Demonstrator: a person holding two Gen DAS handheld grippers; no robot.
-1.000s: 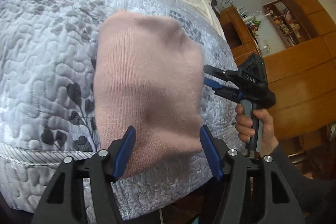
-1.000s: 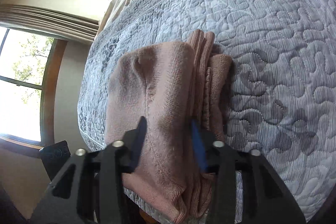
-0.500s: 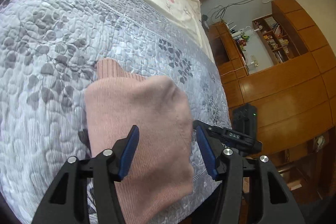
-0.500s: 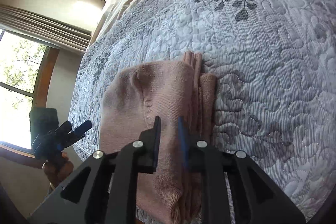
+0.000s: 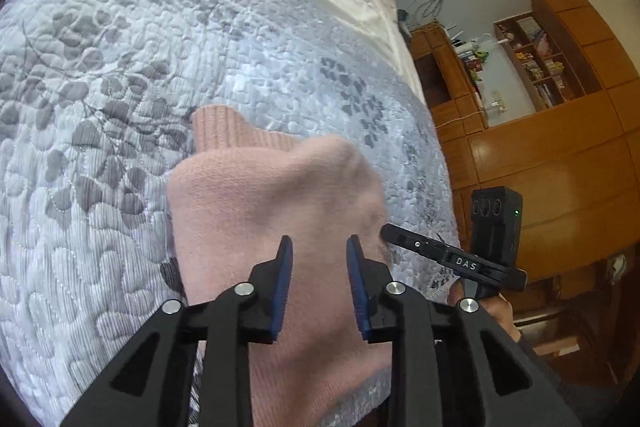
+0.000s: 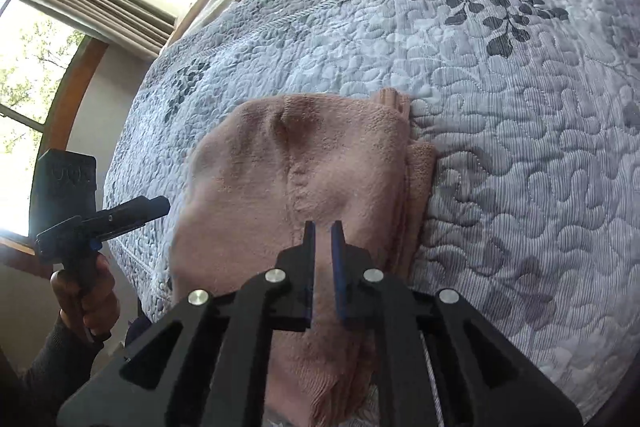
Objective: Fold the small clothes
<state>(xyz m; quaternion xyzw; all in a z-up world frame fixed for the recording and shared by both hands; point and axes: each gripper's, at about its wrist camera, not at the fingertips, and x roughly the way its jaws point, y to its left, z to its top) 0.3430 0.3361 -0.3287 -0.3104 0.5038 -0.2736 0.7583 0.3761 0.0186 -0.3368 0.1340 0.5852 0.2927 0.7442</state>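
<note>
Lower centre of the left wrist view: left gripper (image 5: 319, 251), jaws spread and empty, above the pink knit garment (image 5: 276, 211). Right gripper (image 6: 322, 235), jaws nearly pressed together, nothing visibly pinched. The garment, folded on the quilted bedspread (image 6: 500, 147) near its front edge, looks soft, light and limp; grasp at its stacked edges (image 6: 416, 187). Its long axis runs bottom to top of frame.

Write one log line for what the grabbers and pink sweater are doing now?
sweater: folded on quilt | left gripper: open, above | right gripper: nearly shut, empty
</note>
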